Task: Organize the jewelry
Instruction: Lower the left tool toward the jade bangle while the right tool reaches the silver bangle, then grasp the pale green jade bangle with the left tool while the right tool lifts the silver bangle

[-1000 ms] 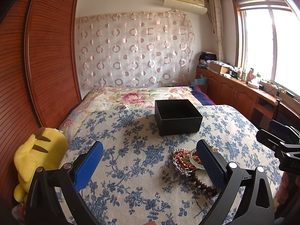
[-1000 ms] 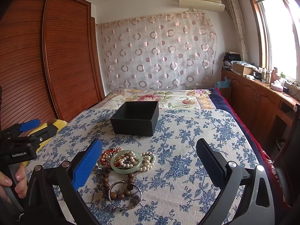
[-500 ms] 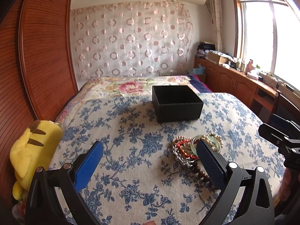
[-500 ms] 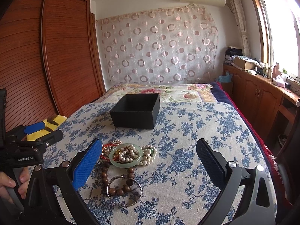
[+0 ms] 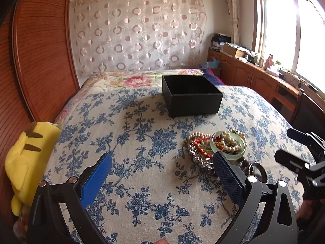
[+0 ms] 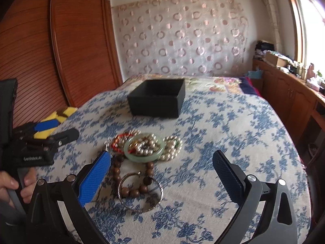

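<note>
Both tongs, left (image 5: 162, 174) and right (image 6: 162, 170), have dipped closer to the jewelry pile (image 6: 146, 148), still released; black box (image 6: 157, 100) at 12 o'clock.

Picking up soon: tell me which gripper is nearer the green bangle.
Probably right. The right gripper hangs open just before the green bangle; the left gripper, also open, sits off to its left.

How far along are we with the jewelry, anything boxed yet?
Nothing looks done: the black box appears empty. Nothing is in hand: the left gripper and right gripper are both open. Left to do: the whole jewelry pile, including the green bangle, lies on the bedspread.
</note>
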Demonstrator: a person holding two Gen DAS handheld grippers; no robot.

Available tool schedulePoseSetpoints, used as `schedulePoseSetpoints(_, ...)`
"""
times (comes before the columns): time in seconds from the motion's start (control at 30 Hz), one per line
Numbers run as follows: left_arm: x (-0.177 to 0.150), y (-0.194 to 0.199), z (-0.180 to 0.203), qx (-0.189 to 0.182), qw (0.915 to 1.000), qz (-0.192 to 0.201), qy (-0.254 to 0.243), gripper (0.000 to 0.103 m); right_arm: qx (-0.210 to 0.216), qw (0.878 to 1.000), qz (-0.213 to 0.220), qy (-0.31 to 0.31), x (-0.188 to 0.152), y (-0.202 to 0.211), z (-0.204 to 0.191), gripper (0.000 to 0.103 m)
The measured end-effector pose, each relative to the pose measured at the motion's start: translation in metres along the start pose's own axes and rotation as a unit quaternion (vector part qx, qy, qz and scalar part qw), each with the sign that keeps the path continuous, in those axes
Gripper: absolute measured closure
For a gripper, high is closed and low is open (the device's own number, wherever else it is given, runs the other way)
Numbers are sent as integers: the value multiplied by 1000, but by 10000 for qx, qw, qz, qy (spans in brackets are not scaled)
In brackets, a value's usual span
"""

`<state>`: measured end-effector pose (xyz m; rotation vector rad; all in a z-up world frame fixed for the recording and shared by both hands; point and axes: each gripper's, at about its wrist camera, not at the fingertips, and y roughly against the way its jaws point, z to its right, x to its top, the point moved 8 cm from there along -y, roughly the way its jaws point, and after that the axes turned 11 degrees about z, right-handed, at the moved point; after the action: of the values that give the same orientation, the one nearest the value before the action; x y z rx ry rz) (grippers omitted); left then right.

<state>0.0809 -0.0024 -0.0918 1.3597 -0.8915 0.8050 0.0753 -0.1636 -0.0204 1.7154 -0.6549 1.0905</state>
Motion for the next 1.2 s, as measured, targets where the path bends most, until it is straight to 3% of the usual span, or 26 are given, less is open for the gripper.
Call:
schedulePoseSetpoints(0.17,-7,-11,-1,-129,9997,-197,-48,7,279,9988,-386,59,-20,-8,-8,8)
schedulePoseSetpoints(0.47,-11,-34,14,-687,9964,-471,-165,7,602,9937,-934,141,-44,-15,-22,18)
schedulePoseSetpoints(0.6,-7,-45,25,-985,9934,-554,-214,11,599,9915,-1127,238,-51,-21,-25,33)
schedulePoseSetpoints(0.67,-6,-51,33,-1168,9909,-641,-197,21,661,9906,-1178,193,-53,-21,-24,40)
schedulePoseSetpoints(0.9,-1,-70,59,-1688,9813,-920,-106,53,671,9920,-1057,154,-48,-10,-15,40)
schedulePoseSetpoints(0.97,0,-77,67,-1806,9784,-1001,-88,66,624,9931,-986,150,-45,-6,-12,40)
schedulePoseSetpoints(1.2,2,-98,83,-1969,9725,-1240,-99,83,508,9949,-850,198,-37,1,-2,40)
